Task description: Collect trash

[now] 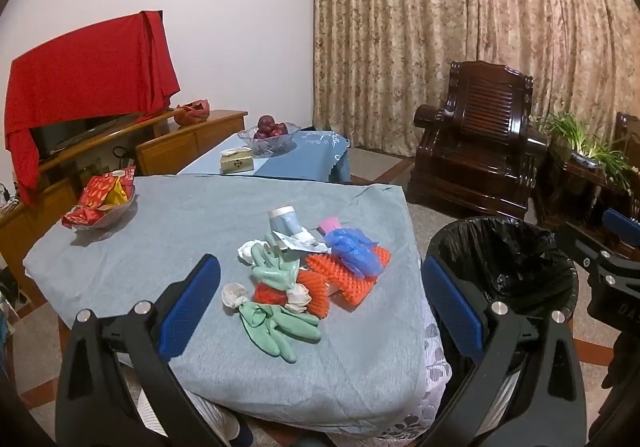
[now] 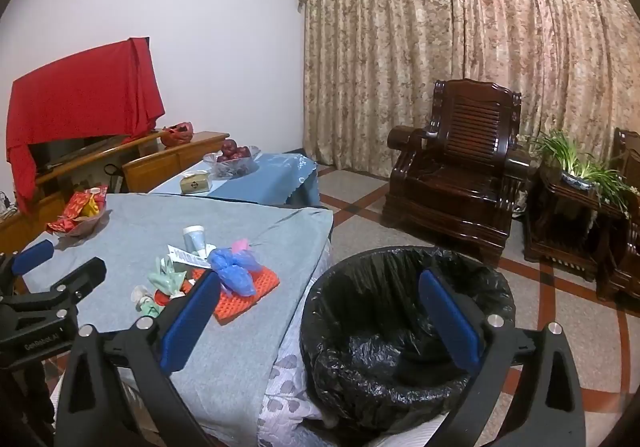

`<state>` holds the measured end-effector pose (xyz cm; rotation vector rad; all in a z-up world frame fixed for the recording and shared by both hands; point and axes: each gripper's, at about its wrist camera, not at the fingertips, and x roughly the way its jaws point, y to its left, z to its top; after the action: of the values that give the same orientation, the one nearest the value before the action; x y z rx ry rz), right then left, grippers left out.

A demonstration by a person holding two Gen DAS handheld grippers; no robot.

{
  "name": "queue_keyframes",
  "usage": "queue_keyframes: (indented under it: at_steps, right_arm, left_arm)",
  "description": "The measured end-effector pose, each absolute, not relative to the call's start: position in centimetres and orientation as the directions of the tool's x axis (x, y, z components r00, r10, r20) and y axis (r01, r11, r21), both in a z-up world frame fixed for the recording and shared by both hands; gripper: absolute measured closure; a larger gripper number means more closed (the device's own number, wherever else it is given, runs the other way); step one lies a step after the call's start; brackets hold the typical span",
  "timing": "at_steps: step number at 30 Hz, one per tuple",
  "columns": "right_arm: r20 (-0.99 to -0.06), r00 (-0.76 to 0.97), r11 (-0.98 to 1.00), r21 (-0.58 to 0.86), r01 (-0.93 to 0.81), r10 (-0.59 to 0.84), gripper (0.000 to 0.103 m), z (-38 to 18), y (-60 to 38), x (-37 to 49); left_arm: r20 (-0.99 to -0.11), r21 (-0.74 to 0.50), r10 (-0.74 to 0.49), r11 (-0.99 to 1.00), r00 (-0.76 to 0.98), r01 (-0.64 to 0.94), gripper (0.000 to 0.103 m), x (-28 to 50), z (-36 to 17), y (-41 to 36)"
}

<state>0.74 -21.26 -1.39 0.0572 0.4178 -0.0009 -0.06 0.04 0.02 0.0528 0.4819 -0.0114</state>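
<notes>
- Start of the job by the look of it: trash piled on the table [image 1: 120, 259], nothing lifted yet.
- Left gripper [image 1: 320, 307] hovering short of the table's near edge, fingers spread wide, nothing between them.
- Right gripper [image 2: 316, 323] hanging off the table's right edge over the bin [image 2: 400, 287], fingers spread just as wide, also empty.
- Pile sitting toward the right edge of the table: green gloves [image 1: 276, 323] nearest, orange spiky mats [image 1: 344, 275] beneath and behind, a blue plastic bag [image 1: 352, 251] on top of the mats.
- Further back: a torn white wrapper [image 1: 296, 243], a small pale cup [image 1: 285, 222], something pink [image 1: 330, 225] behind the bag.
- Bin standing on the floor just beside the right edge, black liner open; no trash visible in it.
- Snack bowl [image 1: 100, 207] at the far left corner, well apart from the pile; probably not trash.
- Next move, as a guess: ease the left gripper down onto the nearest glove, pinch it, carry it over the bin.
- Gloves limp and tangled with the mats; expect neighbours to drag along.
</notes>
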Motion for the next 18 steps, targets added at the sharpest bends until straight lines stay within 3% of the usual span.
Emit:
queue_keyframes:
  at_steps: [18]
  right_arm:
    - [-0.407,0.913,0.998,0.055,0.014,0.01,0.006,-1.32,-21.34,0.71]
  left_arm:
    - [-0.464,0.048,0.001,0.999,0.886,0.023,0.005,-0.08,0.03,0.07]
